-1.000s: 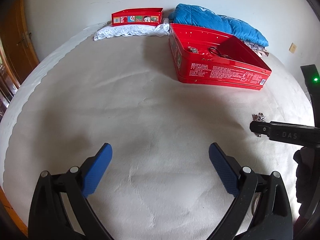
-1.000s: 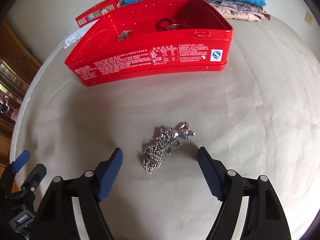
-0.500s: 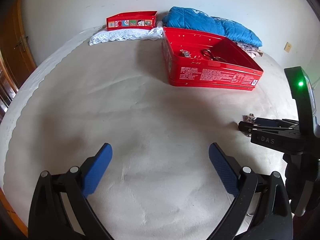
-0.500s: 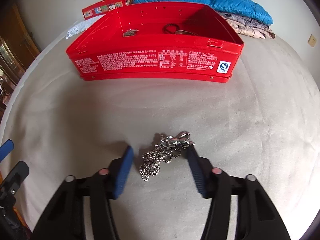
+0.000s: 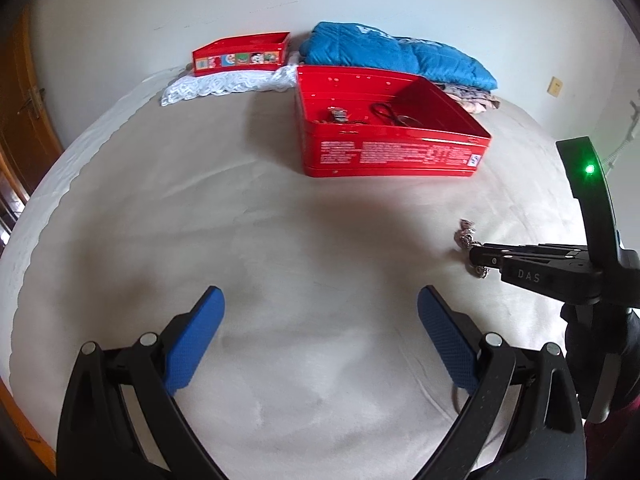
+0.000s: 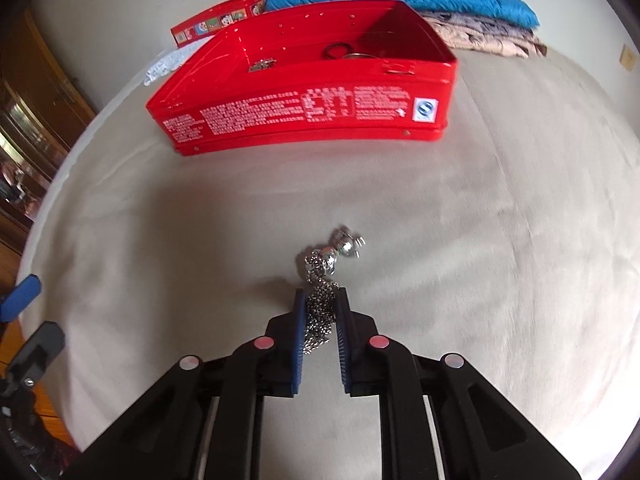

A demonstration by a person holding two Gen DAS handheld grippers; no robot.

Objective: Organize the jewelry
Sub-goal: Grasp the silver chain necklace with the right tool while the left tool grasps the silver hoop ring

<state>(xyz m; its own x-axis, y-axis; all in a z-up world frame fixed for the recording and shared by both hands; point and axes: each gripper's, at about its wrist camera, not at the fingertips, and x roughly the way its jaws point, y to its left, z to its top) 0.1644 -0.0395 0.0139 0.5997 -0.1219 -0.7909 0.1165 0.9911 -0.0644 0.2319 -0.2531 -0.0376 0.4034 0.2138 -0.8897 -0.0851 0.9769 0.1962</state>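
A silver bead-chain necklace (image 6: 320, 300) with a shiny pendant (image 6: 348, 242) lies on the beige bedspread. My right gripper (image 6: 320, 296) is shut on the chain, blue pads pressed against it on both sides; the pendant sticks out ahead of the tips. In the left wrist view the right gripper (image 5: 480, 258) shows at the right with the necklace (image 5: 466, 234) at its tip. My left gripper (image 5: 320, 312) is open and empty over bare bedspread. The open red tin (image 6: 312, 116) stands beyond, with several small jewelry pieces (image 6: 262, 65) inside; it also shows in the left wrist view (image 5: 392, 156).
A red tin lid (image 5: 242, 56) rests on a white lace cloth (image 5: 224, 84) at the back. A folded blue quilt (image 5: 396, 54) and patterned fabric (image 6: 484, 36) lie behind the tin. A wooden door (image 5: 20, 120) stands at the left.
My right gripper has closed from wide open onto the necklace chain. The left gripper has stayed open, its view shifted slightly.
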